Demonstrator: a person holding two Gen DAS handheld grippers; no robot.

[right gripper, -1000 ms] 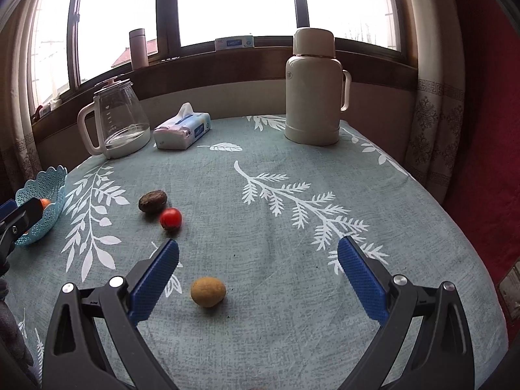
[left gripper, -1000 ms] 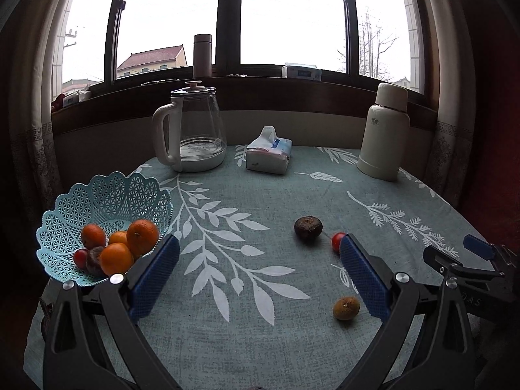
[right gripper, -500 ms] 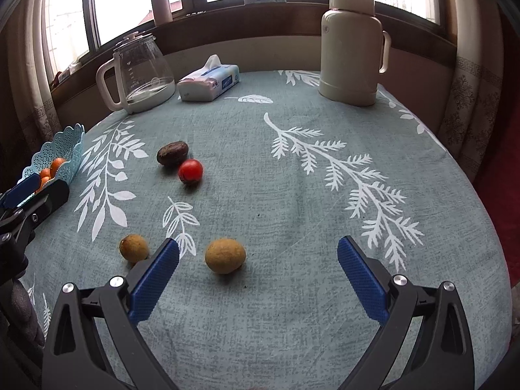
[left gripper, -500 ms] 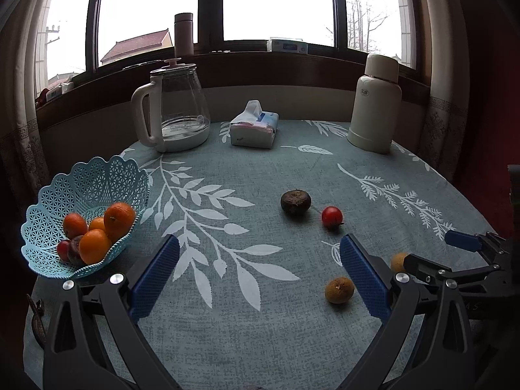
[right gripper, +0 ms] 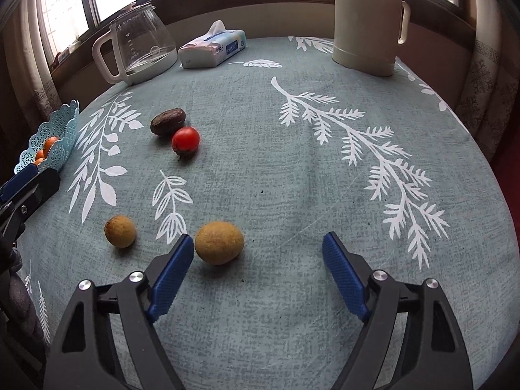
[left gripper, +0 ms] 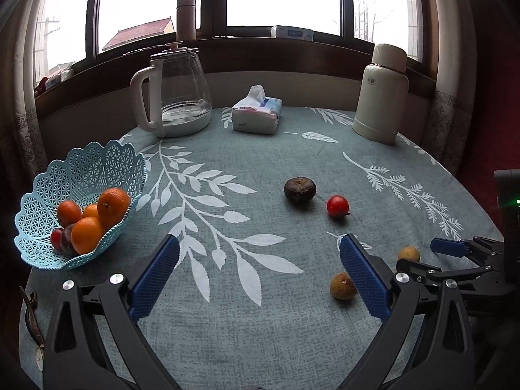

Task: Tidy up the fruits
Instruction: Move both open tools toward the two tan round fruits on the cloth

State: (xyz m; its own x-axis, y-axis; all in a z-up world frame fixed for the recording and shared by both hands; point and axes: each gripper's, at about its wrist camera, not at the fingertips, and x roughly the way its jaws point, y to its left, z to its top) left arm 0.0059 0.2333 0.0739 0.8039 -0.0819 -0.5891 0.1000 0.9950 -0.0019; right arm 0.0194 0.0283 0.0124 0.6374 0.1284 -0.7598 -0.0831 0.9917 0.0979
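Observation:
A light blue lattice basket (left gripper: 91, 165) at the table's left holds several oranges (left gripper: 112, 204) and darker fruit. Loose on the cloth lie a dark brown fruit (left gripper: 299, 189), a small red fruit (left gripper: 337, 206) and two tan fruits (left gripper: 343, 286) (left gripper: 408, 253). In the right wrist view the larger tan fruit (right gripper: 219, 242) lies just ahead of my right gripper (right gripper: 256, 256), close to its left finger; the smaller tan fruit (right gripper: 119, 230) is further left. Both grippers are open and empty. My left gripper (left gripper: 260, 260) hovers over the table's front.
A glass kettle (left gripper: 175, 94), a tissue pack (left gripper: 257, 112) and a cream thermos (left gripper: 380, 92) stand along the table's far side by the window. The round table's edge drops off to the right, next to a red curtain. The basket (right gripper: 53, 143) sits near the left edge.
My right gripper has dropped and moved forward toward the larger tan fruit, which now lies just ahead of its fingers. The left gripper has drawn back a little, showing both tan fruits.

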